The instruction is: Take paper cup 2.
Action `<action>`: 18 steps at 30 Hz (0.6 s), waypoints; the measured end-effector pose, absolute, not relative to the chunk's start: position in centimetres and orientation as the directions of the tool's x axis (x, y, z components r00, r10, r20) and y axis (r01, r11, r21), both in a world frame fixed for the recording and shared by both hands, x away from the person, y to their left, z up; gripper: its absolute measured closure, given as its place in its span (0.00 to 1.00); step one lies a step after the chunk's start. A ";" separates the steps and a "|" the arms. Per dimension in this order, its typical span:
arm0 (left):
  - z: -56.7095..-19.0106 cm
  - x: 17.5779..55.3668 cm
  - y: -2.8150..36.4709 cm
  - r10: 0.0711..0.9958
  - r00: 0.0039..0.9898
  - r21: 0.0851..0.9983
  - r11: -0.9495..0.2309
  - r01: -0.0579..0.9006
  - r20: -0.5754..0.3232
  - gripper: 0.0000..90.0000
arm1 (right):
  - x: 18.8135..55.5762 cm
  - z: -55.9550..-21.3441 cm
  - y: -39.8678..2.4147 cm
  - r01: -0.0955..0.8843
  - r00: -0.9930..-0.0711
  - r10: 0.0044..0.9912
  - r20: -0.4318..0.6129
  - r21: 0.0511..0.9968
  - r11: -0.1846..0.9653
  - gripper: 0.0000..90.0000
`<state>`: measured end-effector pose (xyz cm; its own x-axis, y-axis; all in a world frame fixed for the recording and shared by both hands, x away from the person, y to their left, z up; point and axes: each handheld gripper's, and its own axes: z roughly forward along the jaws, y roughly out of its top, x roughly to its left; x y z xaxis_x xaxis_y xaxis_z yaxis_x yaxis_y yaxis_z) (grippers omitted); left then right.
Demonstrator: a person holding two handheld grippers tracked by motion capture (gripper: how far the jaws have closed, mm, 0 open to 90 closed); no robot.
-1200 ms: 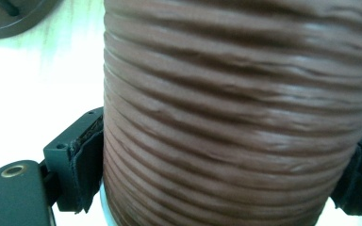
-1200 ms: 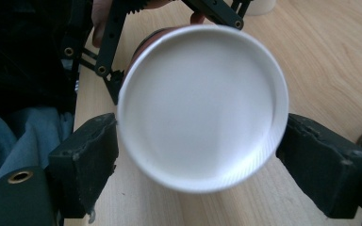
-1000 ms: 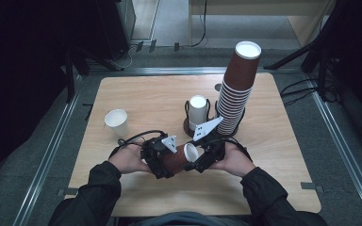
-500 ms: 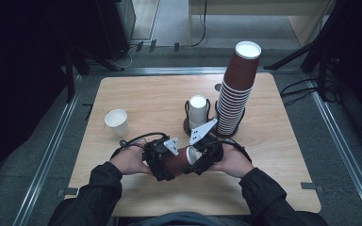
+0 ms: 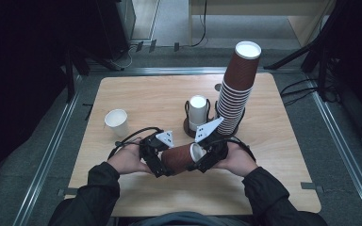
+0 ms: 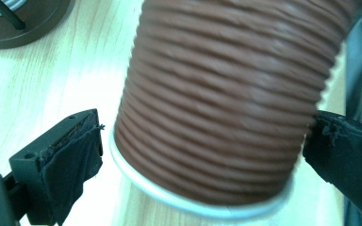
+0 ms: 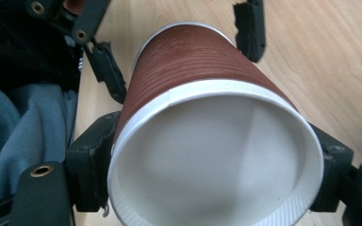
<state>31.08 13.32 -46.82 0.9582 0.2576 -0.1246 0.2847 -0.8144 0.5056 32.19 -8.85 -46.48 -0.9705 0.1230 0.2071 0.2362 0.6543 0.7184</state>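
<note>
The right gripper [image 5: 202,157] clamps the rim end of a brown ribbed cup [image 5: 179,157] lying level above the pale wooden table [image 5: 141,99]. The left gripper [image 5: 162,162] has just been opening, its jaws released beside the cup's base. Beyond both, dark grey floor [image 5: 169,56] surrounds the table.

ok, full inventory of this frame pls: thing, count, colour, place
held cup: 1, brown ribbed, white inside, on its side between both grippers, near edge
cup stack: 1 tall stack, brown, upside down, far right
white cup: 1, upright, left
holder: 1, dark, centre, with a white cup in it
table: 1, light wood
left gripper: black, jaws just opened, around the cup's base end, a gap at one pad
right gripper: black, clamped at the rim end
sleeves: 2, dark
</note>
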 end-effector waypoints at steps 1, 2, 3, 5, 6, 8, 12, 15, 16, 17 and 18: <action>-46.8 31.0 13.4 0.259 0.957 0.510 -0.811 0.287 -0.126 0.00 | 32.2 -46.5 -9.0 0.240 -0.970 0.131 0.205 0.722 0.649 0.24; -46.7 31.0 13.5 0.257 0.957 0.509 -0.811 0.287 -0.130 0.00 | 32.3 -46.4 -9.1 0.243 -0.969 0.134 0.206 0.724 0.646 0.24; -46.7 31.0 13.6 0.261 0.957 0.512 -0.809 0.289 -0.127 0.00 | 32.3 -46.4 -9.2 0.241 -0.970 0.135 0.202 0.727 0.643 0.24; -46.6 31.1 14.0 0.263 0.955 0.523 -0.799 0.296 -0.139 0.00 | 32.3 -46.3 -9.5 0.248 -0.969 0.143 0.203 0.733 0.633 0.24; -46.5 31.1 14.1 0.268 0.954 0.530 -0.794 0.299 -0.137 0.00 | 32.4 -46.3 -9.6 0.248 -0.968 0.145 0.203 0.737 0.629 0.24; -46.3 31.2 14.5 0.276 0.950 0.550 -0.775 0.310 -0.147 0.00 | 32.4 -46.2 -9.9 0.251 -0.968 0.151 0.202 0.745 0.618 0.24; -45.9 31.2 15.1 0.282 0.946 0.600 -0.733 0.320 -0.161 0.00 | 32.6 -45.9 -10.4 0.258 -0.966 0.162 0.201 0.767 0.587 0.24; -45.9 31.3 15.4 0.283 0.943 0.630 -0.704 0.328 -0.175 0.00 | 32.6 -45.6 -10.8 0.261 -0.965 0.168 0.201 0.784 0.564 0.24; -46.0 31.3 15.5 0.277 0.942 0.634 -0.698 0.333 -0.191 0.00 | 32.6 -45.5 -10.9 0.259 -0.966 0.166 0.200 0.793 0.552 0.24; -46.1 31.3 15.5 0.273 0.939 0.643 -0.686 0.341 -0.207 0.00 | 32.5 -45.4 -11.0 0.259 -0.966 0.167 0.199 0.797 0.546 0.24; -46.1 31.3 15.5 0.276 0.938 0.646 -0.681 0.344 -0.208 0.00 | 32.5 -45.3 -11.1 0.259 -0.965 0.166 0.201 0.801 0.539 0.24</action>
